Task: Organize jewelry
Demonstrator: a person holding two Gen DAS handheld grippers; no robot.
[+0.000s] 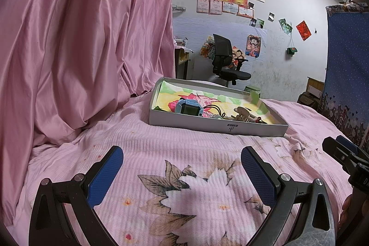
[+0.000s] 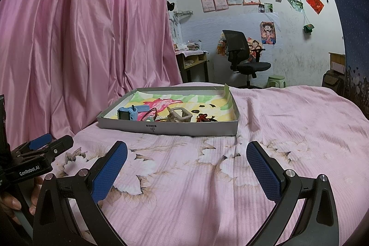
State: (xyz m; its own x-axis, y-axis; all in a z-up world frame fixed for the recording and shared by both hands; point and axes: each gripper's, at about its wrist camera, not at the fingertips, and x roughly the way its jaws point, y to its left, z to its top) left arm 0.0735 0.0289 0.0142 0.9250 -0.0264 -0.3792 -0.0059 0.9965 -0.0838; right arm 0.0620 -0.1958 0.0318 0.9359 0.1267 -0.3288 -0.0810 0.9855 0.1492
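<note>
The left gripper (image 1: 182, 157) is hovering low over the pink flowered bedspread (image 1: 184, 153), its blue-padded fingers (image 1: 105, 176) spread wide apart with nothing between them, pointing toward the shallow grey box (image 1: 216, 125) that is sitting further up the bed. The right gripper (image 2: 186, 152) is hanging alongside in the same low, forward-pointing pose, its own padded fingers (image 2: 265, 173) likewise splayed and empty. Inside the box, on a bright floral lining, a light blue watch (image 2: 128, 114) is lying toward the left end, with a dark cord loop (image 2: 151, 112) beside it, a beige clasp-like piece (image 2: 180, 116) in the middle and a small red knotted item (image 2: 204, 118) toward the right. The left wrist view is showing the tip of the right gripper at its right edge, and a green stool (image 1: 253, 92) just behind the far corner of the box. The right wrist view is showing the left gripper from the side at its left edge, with a person's hand (image 2: 13, 202) curling around the handle below it. Pink drapery (image 1: 80, 38) is hanging along the left of the bed, and a black office chair (image 2: 244, 57) is standing by the far wall.
</note>
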